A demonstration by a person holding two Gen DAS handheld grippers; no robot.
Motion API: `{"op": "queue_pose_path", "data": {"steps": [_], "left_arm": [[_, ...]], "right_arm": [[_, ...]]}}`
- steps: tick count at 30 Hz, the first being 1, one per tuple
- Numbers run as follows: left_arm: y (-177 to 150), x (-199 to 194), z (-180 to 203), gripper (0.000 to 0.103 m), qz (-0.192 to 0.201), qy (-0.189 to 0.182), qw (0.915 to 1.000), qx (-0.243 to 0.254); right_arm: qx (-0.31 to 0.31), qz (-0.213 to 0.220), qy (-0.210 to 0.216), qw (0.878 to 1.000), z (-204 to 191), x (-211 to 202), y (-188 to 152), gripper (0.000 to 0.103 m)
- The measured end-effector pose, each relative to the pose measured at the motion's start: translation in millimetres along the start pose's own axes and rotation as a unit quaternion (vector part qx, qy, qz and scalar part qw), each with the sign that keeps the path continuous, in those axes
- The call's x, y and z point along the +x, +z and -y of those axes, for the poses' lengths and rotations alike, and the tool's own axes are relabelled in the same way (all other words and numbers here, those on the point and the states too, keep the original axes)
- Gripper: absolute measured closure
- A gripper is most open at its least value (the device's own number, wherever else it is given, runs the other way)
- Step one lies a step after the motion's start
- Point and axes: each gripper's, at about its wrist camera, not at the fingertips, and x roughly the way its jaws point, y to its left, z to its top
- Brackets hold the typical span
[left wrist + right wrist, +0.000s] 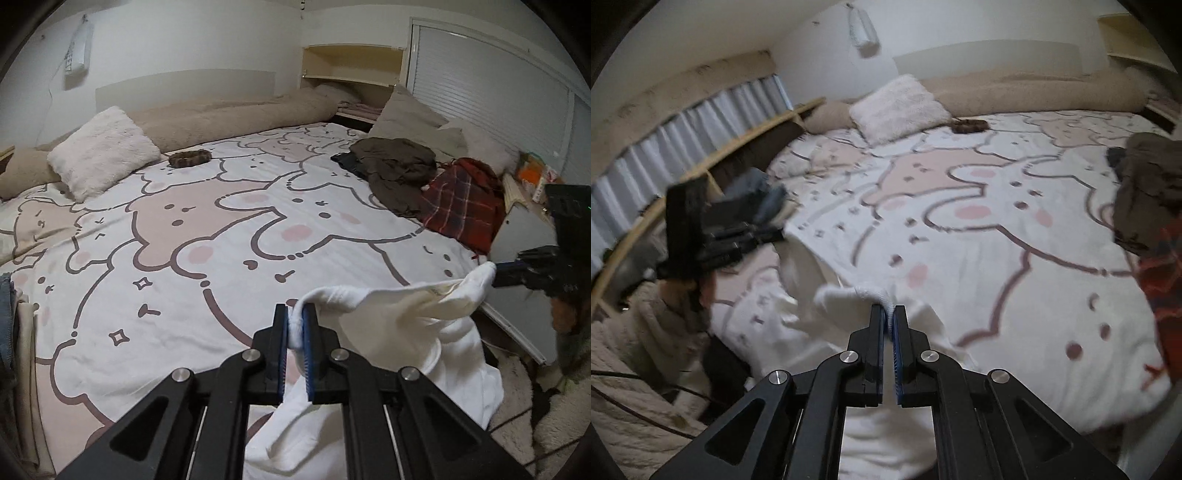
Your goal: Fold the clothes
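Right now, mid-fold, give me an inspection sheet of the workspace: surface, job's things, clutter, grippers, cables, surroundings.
Surface: bed cover with cartoon print, spread flat.
Job's things: white garment held up at the bed's near edge; olive garment and plaid garment heaped at the far right.
Clutter: fluffy pillow, small brown item beside it.
Grippers: left gripper and right gripper, jaws pinching the white garment.
Cables: dark cable on the floor rug.
Surroundings: wall shelf, shutters.
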Motion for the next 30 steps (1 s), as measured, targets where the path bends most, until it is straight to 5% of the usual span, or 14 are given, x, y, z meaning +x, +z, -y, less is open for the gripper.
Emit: {"op": "queue_pose_path", "data": {"steps": [2, 3, 5, 11, 15, 20, 23, 27, 30], "left_arm": [[-1.0, 3.6, 0.8, 0.095, 0.003, 0.006, 1.0, -0.004], [-0.8, 3.5, 1.0, 0.095, 0.007, 0.006, 0.9999, -0.007], [0.9, -0.6, -1.6, 0.095, 0.019, 0.004, 0.9996, -0.018], [8.6, -23.5, 0.6, 0.095, 0.049, 0.003, 0.9985, -0.025], [11.2, -31.4, 4.0, 0.095, 0.057, 0.003, 0.9982, -0.018], [8.2, -35.6, 4.1, 0.095, 0.066, -0.001, 0.9975, -0.023], [7.4, -38.3, 2.4, 0.095, 0.073, 0.0, 0.9969, -0.029], [11.7, -48.8, -2.1, 0.095, 0.094, 0.019, 0.9946, -0.041], [22.4, -64.9, -9.4, 0.095, 0.127, 0.046, 0.9893, -0.056]], "right_arm": [[-0.003, -0.004, -0.043, 0.999, -4.0, -5.0, -5.8, 0.06], [-0.007, 0.003, -0.063, 0.998, -6.9, -9.8, -8.0, 0.025], [-0.016, 0.015, -0.08, 0.997, -13.2, -18.7, -10.5, 0.019], [0.07, 0.005, 0.013, 0.997, -24.2, -11.1, -15.0, 0.019], [0.136, -0.043, 0.057, 0.988, -33.8, 28.0, -24.7, 0.021], [0.241, -0.072, 0.095, 0.963, -31.0, 59.6, -35.2, 0.04], [0.26, -0.075, 0.077, 0.96, -30.1, 70.2, -33.6, 0.049], [0.262, -0.086, 0.057, 0.96, -28.2, 83.5, -32.0, 0.092], [0.201, -0.072, -0.01, 0.977, -33.7, 69.6, -22.2, 0.094]]}}
